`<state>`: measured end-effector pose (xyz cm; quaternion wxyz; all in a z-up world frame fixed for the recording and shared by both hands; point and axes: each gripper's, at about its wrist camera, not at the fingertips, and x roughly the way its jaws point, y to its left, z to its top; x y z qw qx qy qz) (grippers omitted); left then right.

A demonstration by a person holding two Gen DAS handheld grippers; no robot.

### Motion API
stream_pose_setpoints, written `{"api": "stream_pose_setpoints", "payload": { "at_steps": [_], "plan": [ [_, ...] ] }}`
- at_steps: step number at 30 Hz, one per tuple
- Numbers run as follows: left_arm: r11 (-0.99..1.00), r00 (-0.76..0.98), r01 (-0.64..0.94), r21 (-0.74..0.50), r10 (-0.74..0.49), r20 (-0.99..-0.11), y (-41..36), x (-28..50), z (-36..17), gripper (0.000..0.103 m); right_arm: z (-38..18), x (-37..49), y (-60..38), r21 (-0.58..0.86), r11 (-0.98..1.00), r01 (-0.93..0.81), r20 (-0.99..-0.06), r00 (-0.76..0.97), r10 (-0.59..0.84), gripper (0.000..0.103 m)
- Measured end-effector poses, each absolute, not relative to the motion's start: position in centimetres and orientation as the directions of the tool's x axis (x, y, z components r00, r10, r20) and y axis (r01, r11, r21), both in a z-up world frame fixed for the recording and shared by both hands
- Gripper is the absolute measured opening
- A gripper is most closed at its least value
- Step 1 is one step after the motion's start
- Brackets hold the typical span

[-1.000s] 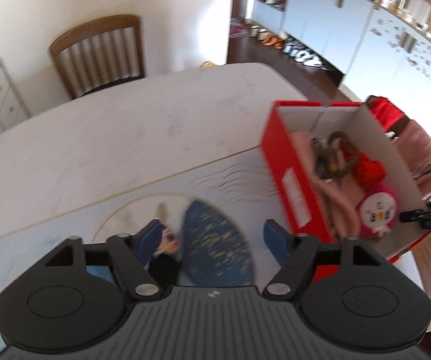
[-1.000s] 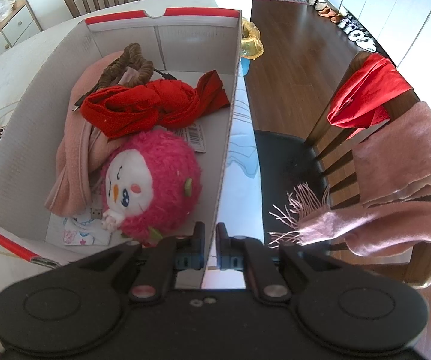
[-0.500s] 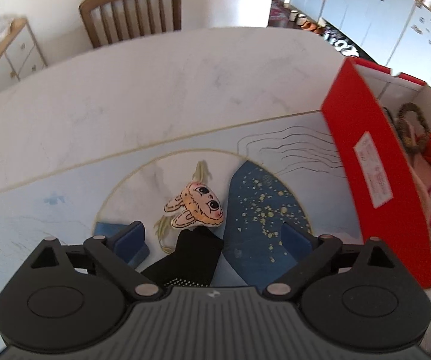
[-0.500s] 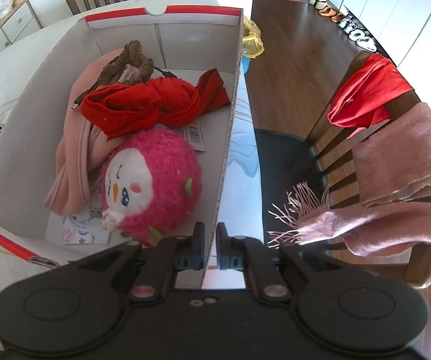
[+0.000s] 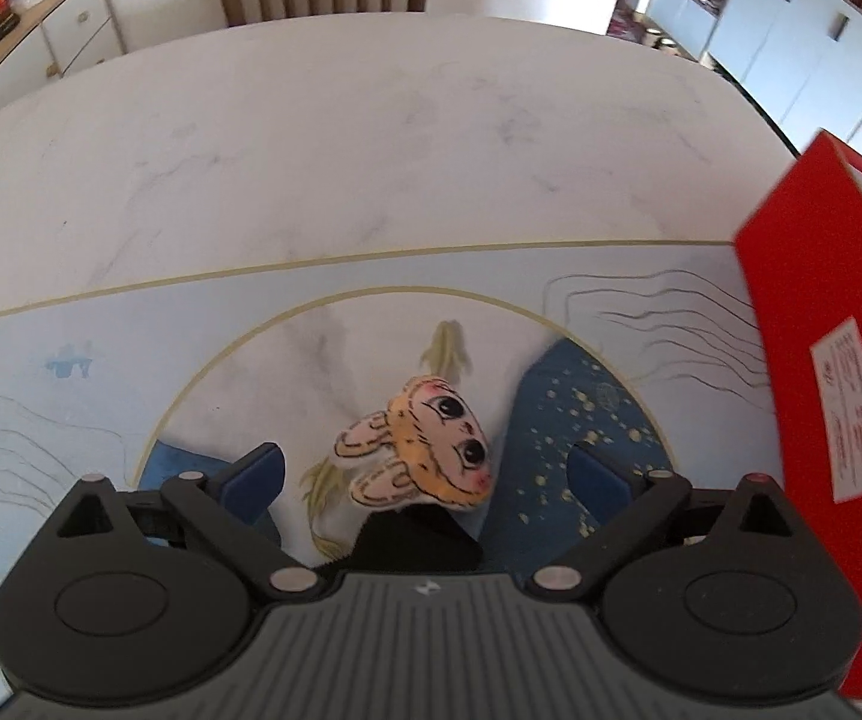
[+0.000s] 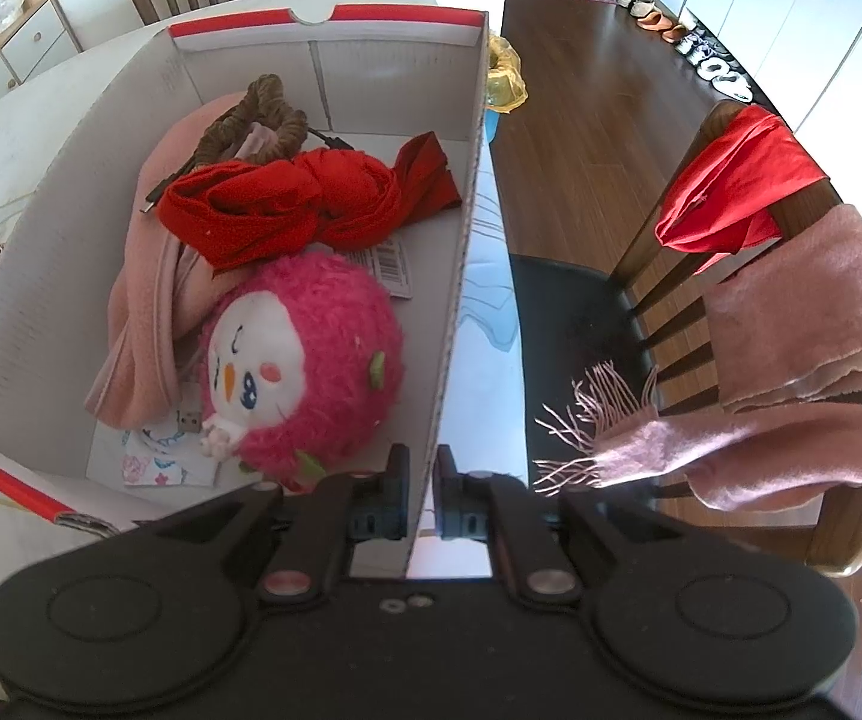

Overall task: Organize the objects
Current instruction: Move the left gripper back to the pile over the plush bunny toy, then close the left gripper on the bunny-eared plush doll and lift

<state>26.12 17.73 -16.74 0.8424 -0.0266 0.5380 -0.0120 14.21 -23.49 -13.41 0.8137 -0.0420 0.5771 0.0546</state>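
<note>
One box (image 6: pixel 461 276), gripped at its wall by the right gripper (image 6: pixel 421 498), is holding one plush (image 6: pixel 305 360), one red cloth (image 6: pixel 311 204) and one pink cloth (image 6: pixel 149 276), while one sock (image 5: pixel 425 456) is lying on the tabletop (image 5: pixel 371 150) between the left gripper's (image 5: pixel 425 474) wide-spread, empty fingers (image 5: pixel 254 471).

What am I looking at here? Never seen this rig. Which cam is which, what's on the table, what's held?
No robot: a person holds a hand-held gripper in each hand, each with a fisheye camera looking along its two fingers. The black shape at the bottom of each picture is the gripper itself.

Left wrist view: the left hand-held gripper is open, its blue pads either side of a small bunny-face toy attached to something black, lying on the patterned table. It grips nothing. The red box is at the right.

Right wrist view: the right hand-held gripper is shut on the box's wall. Inside lie a pink plush, a red cloth, a pink cloth and a brown braided item.
</note>
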Motion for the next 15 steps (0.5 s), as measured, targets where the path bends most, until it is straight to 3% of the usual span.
{"api": "stream_pose_setpoints", "payload": {
  "at_steps": [8,15],
  "plan": [
    [0.999,0.403,-0.025,-0.025,-0.013,-0.915,18.28,26.66,-17.60,0.098,-13.39,14.25,-23.49,-0.005,0.991,-0.137,-0.944,0.327,0.040,0.007],
    [1.000,0.418,-0.016,-0.008,-0.001,-0.908,18.26,26.44,-17.23,0.064,-13.33,14.23,-23.55,-0.006,0.990,-0.139,-0.944,0.326,0.040,0.007]
  ]
}}
